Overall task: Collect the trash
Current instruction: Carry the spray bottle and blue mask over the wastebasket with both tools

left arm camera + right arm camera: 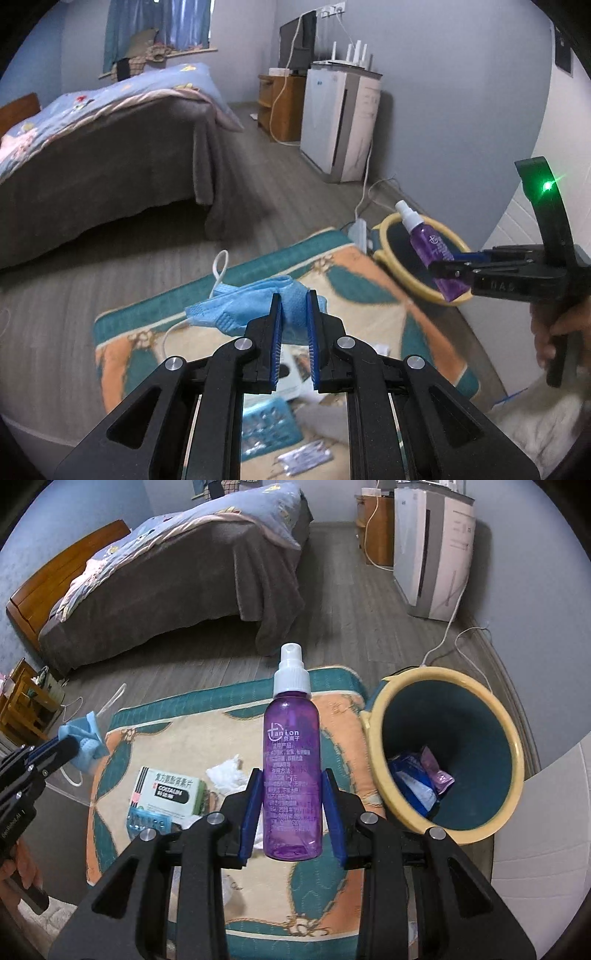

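My left gripper (293,306) is shut on a crumpled blue face mask (243,306) and holds it above the patterned rug (351,280). It also shows in the right wrist view (68,747) with the mask (86,746). My right gripper (293,794) is shut on a purple spray bottle (291,760) with a white cap, held upright above the rug, left of the bin. The bottle (430,247) shows in the left wrist view over the yellow-rimmed trash bin (391,258). The bin (513,738) holds blue and pink wrappers (424,775).
On the rug (343,720) lie a medicine box (166,790), a pill blister pack (149,821) and a white crumpled tissue (227,771). A bed (177,579) stands behind. A white appliance (432,546), cables and a wall lie to the right.
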A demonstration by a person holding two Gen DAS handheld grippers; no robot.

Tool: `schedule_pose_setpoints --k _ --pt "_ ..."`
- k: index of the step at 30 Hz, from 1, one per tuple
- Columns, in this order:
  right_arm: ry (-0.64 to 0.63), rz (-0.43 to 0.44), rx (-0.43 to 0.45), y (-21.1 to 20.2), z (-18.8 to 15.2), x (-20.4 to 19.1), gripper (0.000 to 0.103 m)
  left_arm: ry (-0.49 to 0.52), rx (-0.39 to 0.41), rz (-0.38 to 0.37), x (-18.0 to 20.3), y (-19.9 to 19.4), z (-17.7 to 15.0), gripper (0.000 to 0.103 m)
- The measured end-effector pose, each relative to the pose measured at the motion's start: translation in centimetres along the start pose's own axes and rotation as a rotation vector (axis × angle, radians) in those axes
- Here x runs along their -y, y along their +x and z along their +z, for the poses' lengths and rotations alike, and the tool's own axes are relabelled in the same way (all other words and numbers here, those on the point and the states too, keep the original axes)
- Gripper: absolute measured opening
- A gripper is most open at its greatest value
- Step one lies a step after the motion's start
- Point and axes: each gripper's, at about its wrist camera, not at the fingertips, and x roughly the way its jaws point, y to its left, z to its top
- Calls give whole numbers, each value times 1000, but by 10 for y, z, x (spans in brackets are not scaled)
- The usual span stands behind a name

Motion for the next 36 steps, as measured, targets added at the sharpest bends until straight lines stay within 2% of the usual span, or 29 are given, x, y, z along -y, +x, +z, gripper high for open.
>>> schedule_pose_setpoints --k 6,17,27,36 --pt "34 -17 24 -8 8 27 32 -32 2 -34 16 16 16 13" --pt "34 -141 88 -32 13 70 32 3 -11 -47 49 35 19 13" --pt "47 -153 96 -31 21 93 32 35 -33 -42 58 43 15 13" --pt "74 -166 73 -19 26 106 32 68 -36 -58 83 52 21 13"
